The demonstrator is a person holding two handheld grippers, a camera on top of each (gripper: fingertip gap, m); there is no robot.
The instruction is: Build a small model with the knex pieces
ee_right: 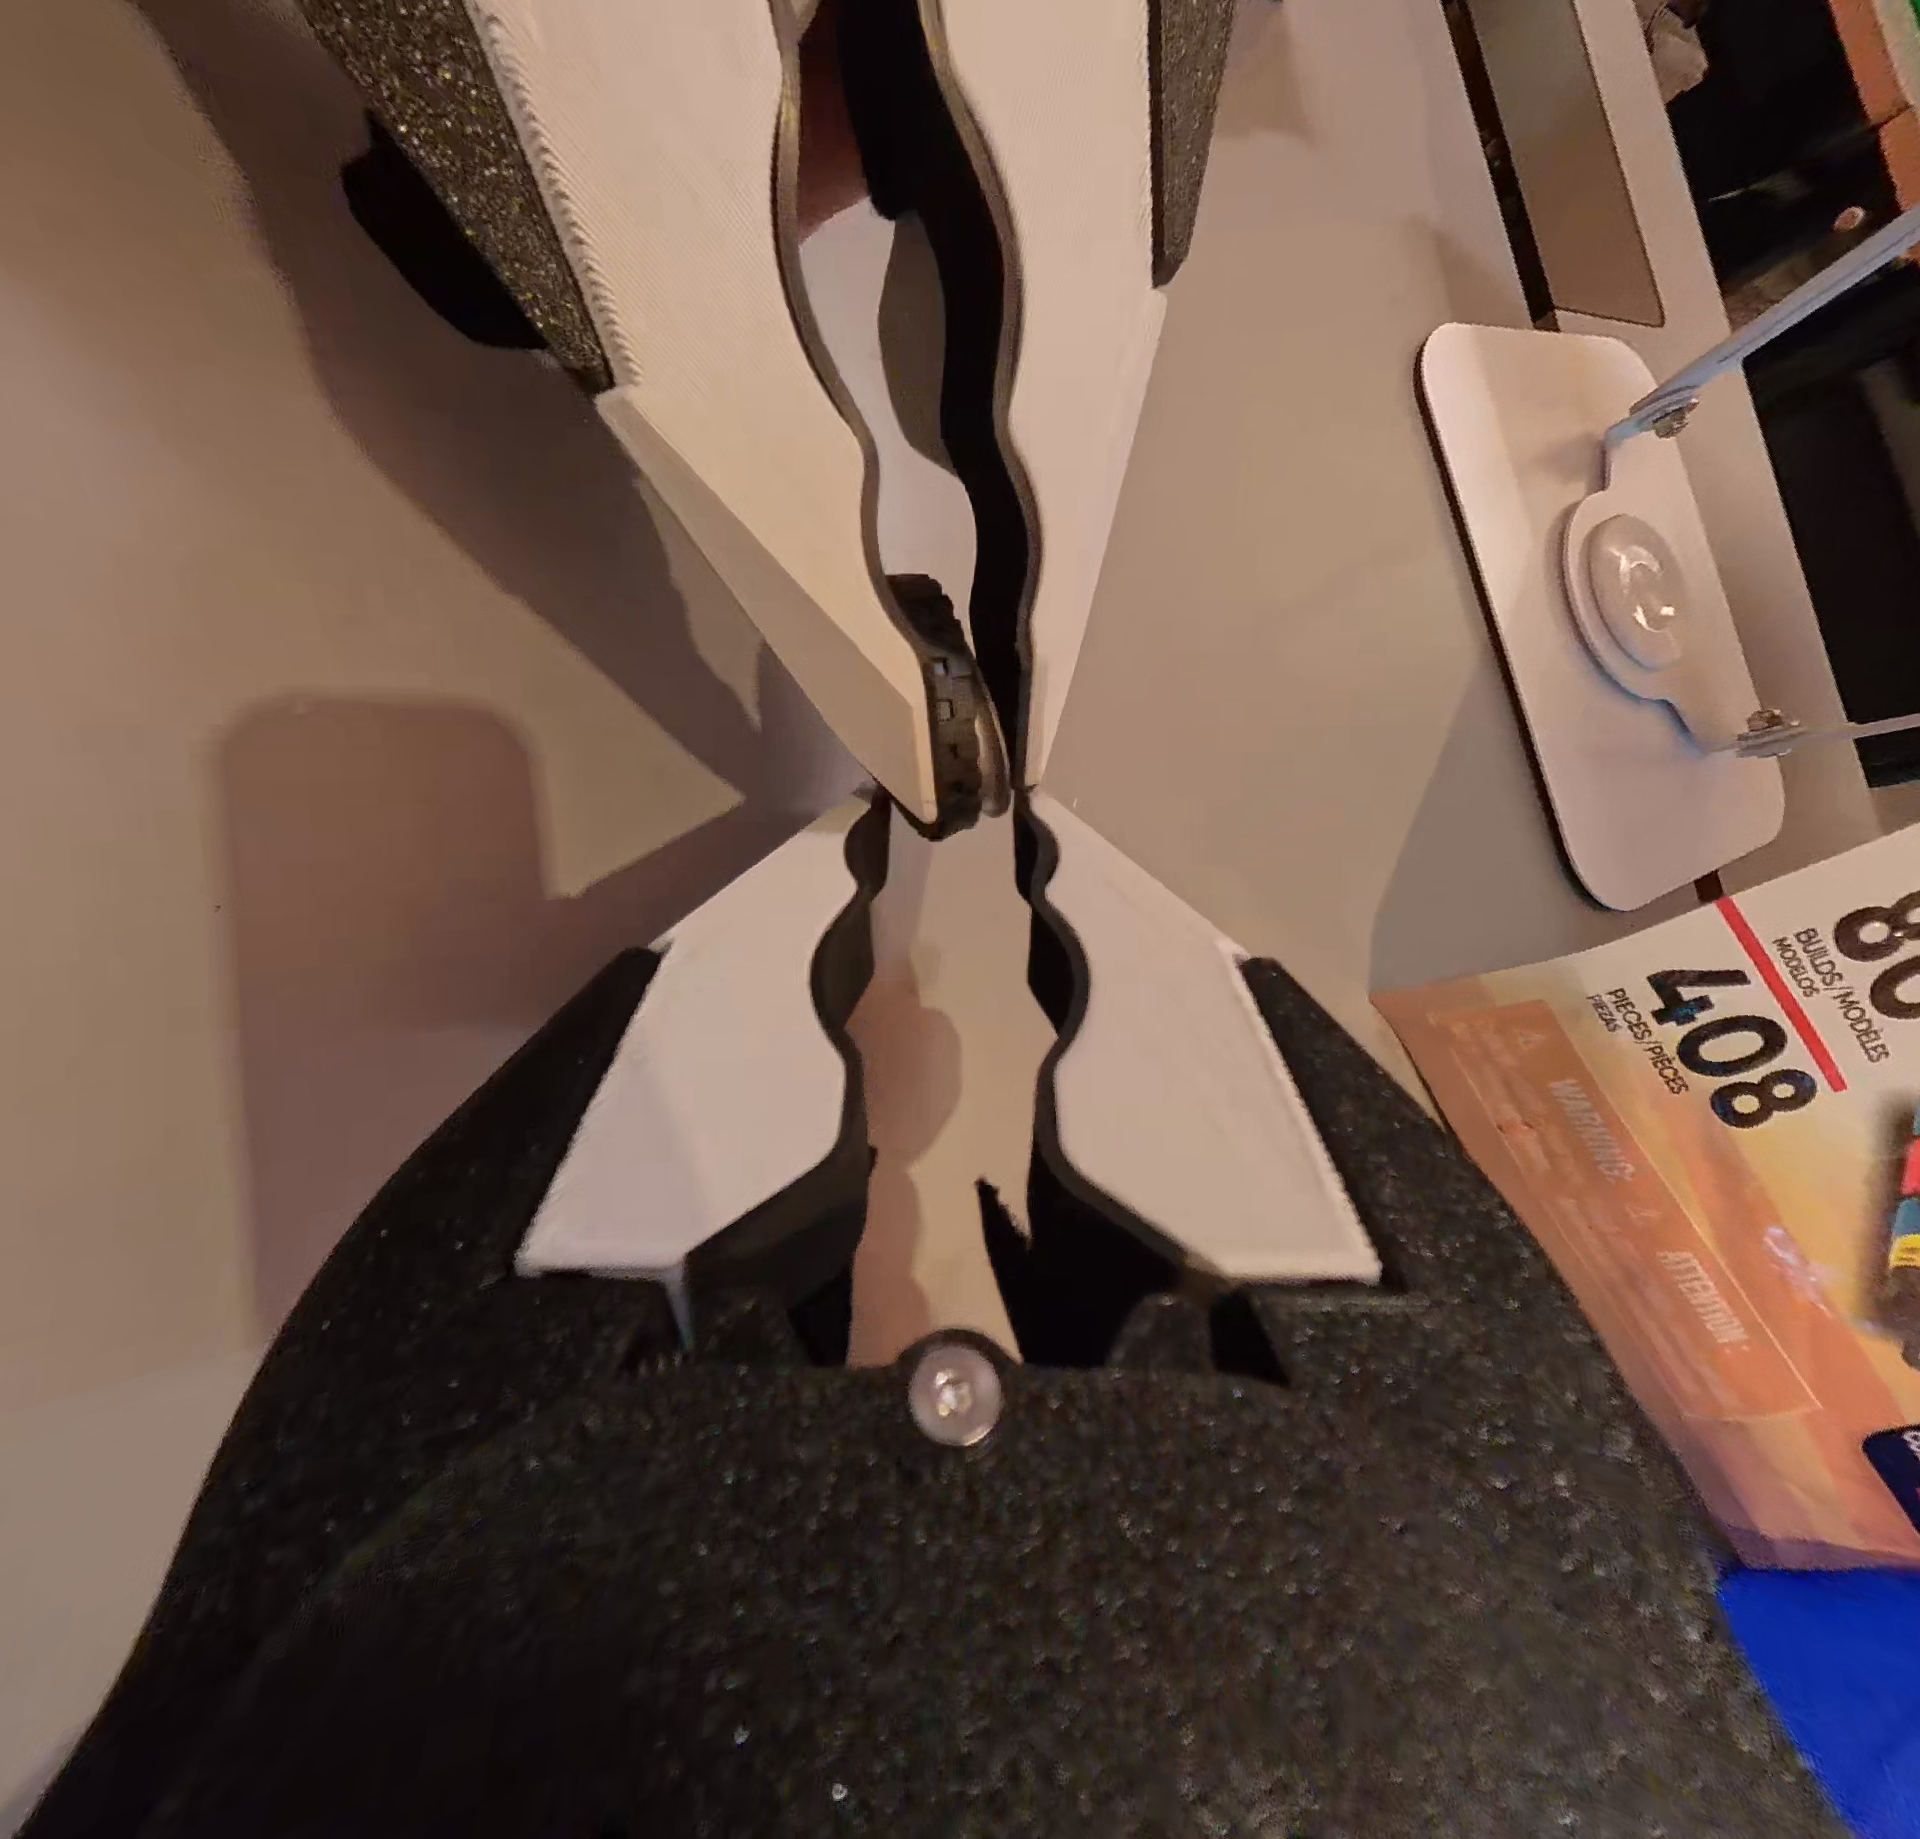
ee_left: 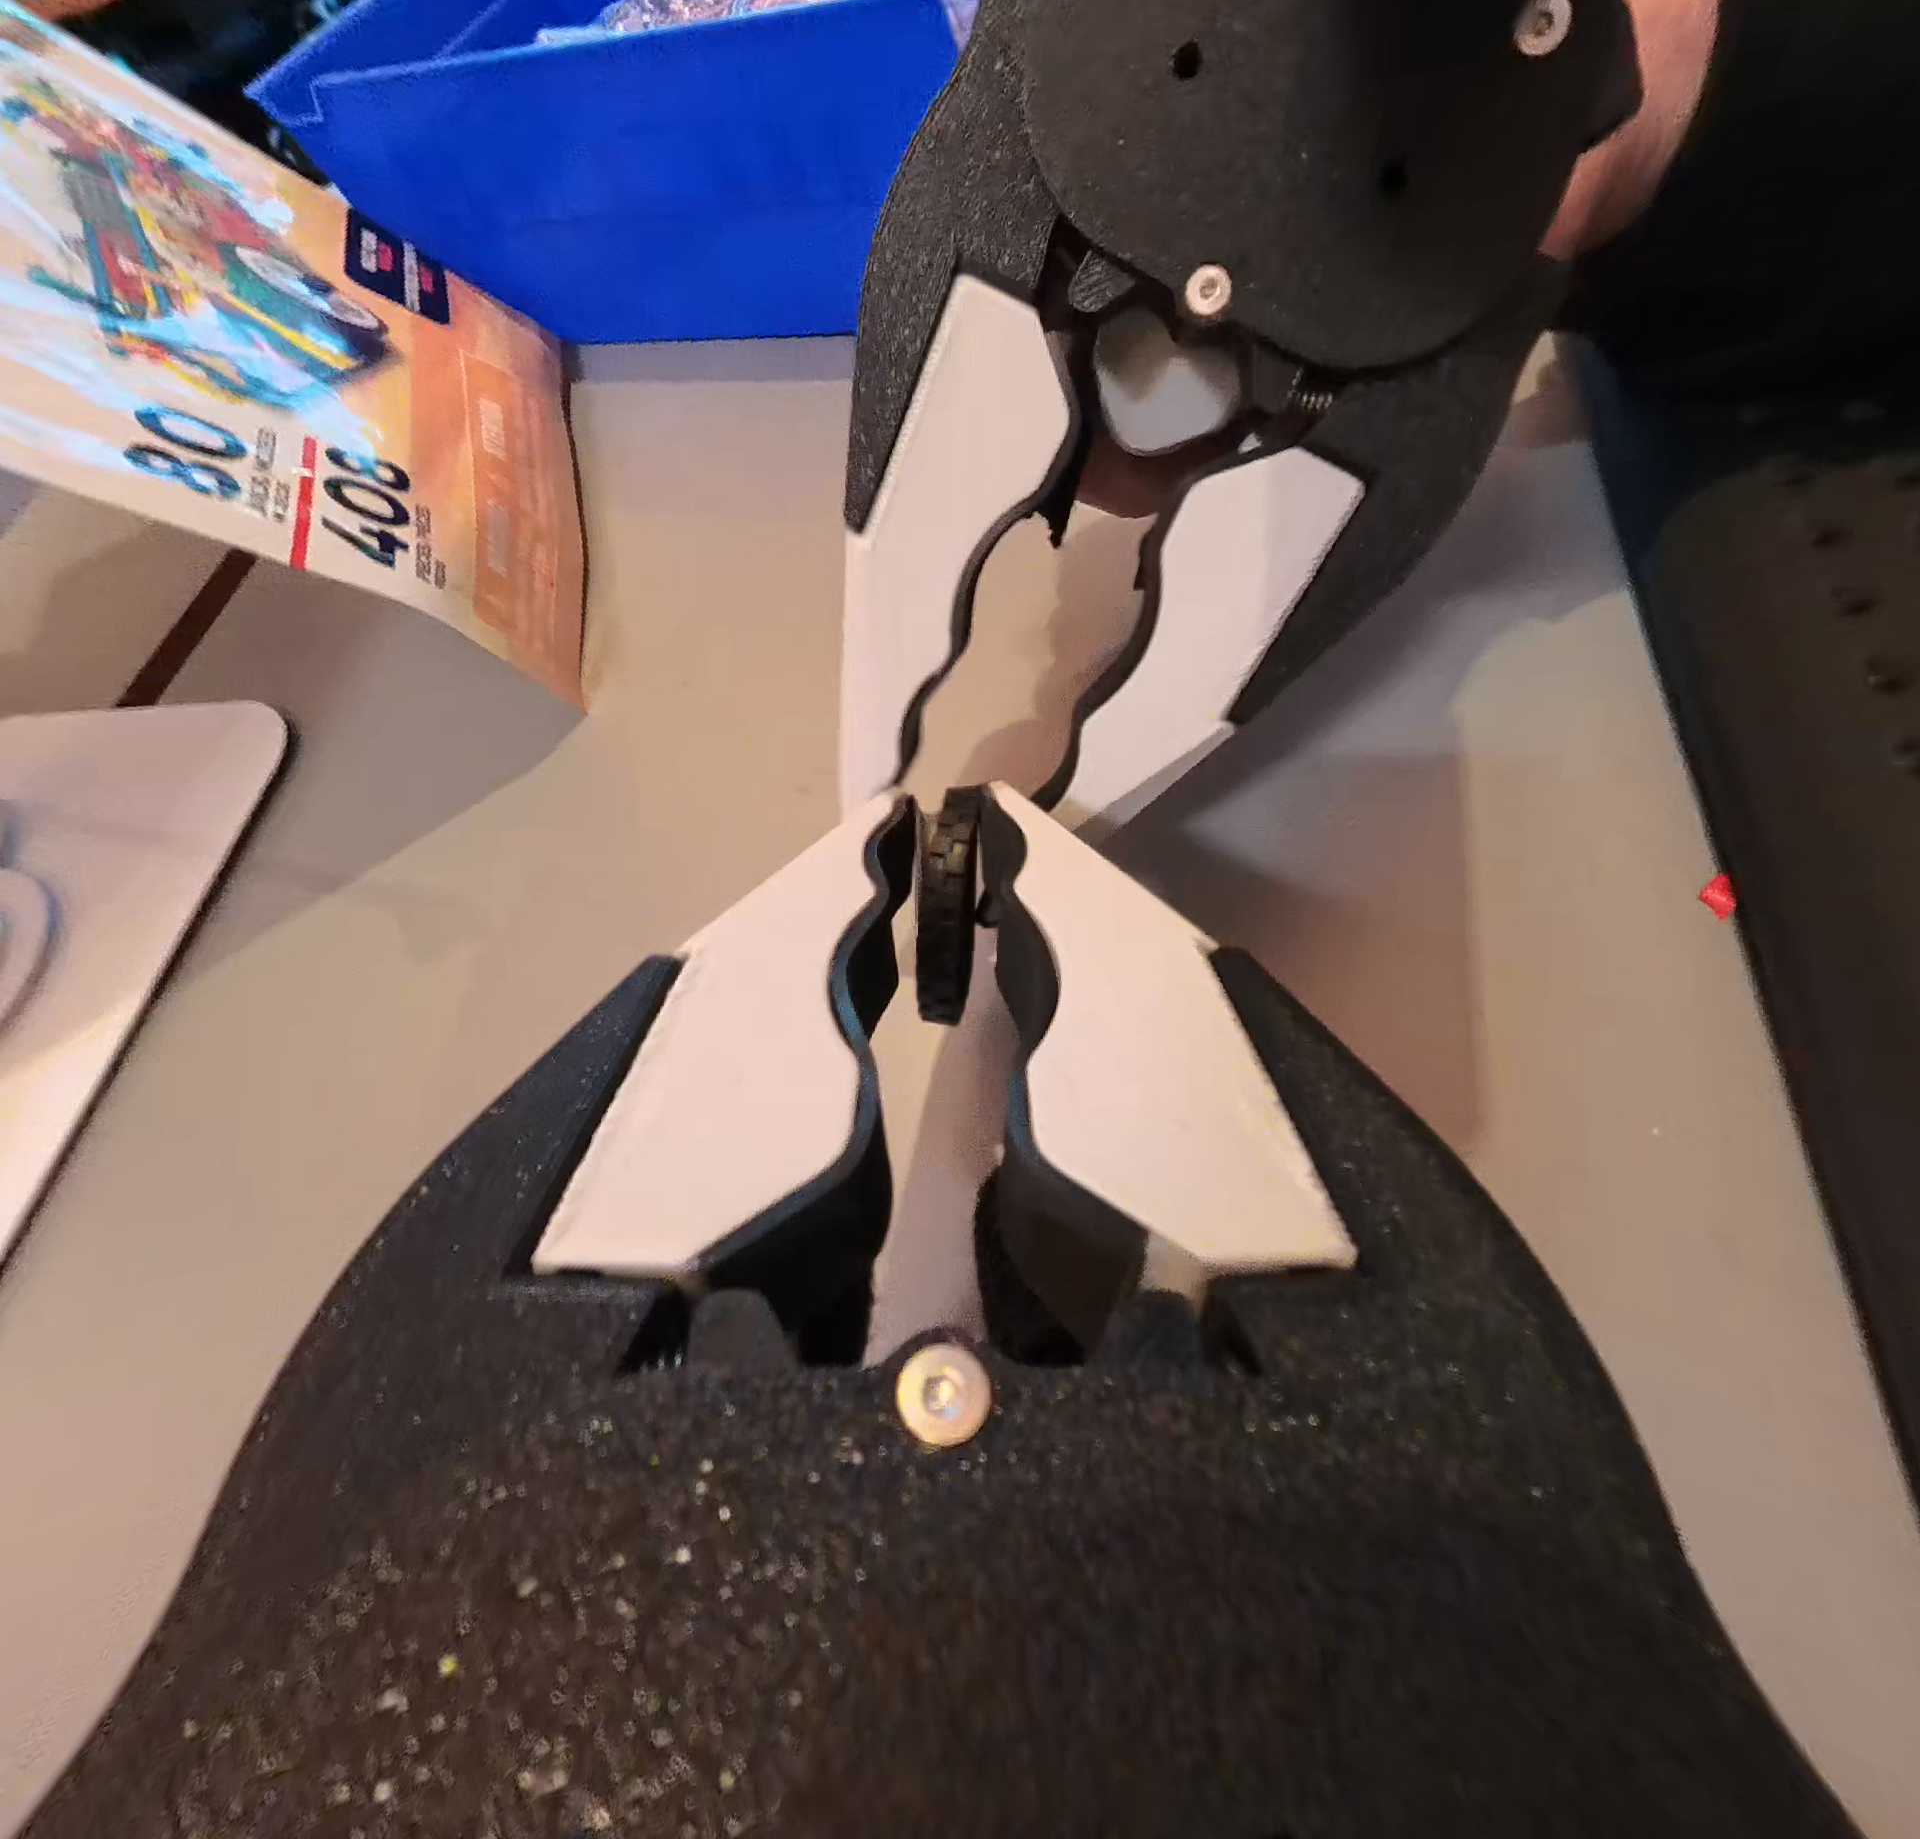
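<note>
My left gripper [ee_left: 945, 813] is shut on a small black toothed wheel [ee_left: 943, 906], held edge-on just above the pale table [ee_left: 1351, 958]. My right gripper [ee_left: 977, 787] reaches in from the far side, tip to tip with the left one. In the right wrist view the right gripper [ee_right: 954, 807] is partly open. Its two tips stand either side of the wheel [ee_right: 956, 709] at the wheel's near edge, with a gap showing. The left gripper [ee_right: 971, 781] comes down from the top of that view with the wheel between its fingers.
A blue bin [ee_left: 623, 179] with clear plastic bags stands at the back. A printed cardboard box [ee_left: 260, 387] lies beside it, also in the right wrist view [ee_right: 1662, 1218]. A white board with a mount [ee_right: 1590, 594], a black perforated mat [ee_left: 1787, 750] and a tiny red piece [ee_left: 1716, 896] flank the area. The grippers are tip to tip, or close to it.
</note>
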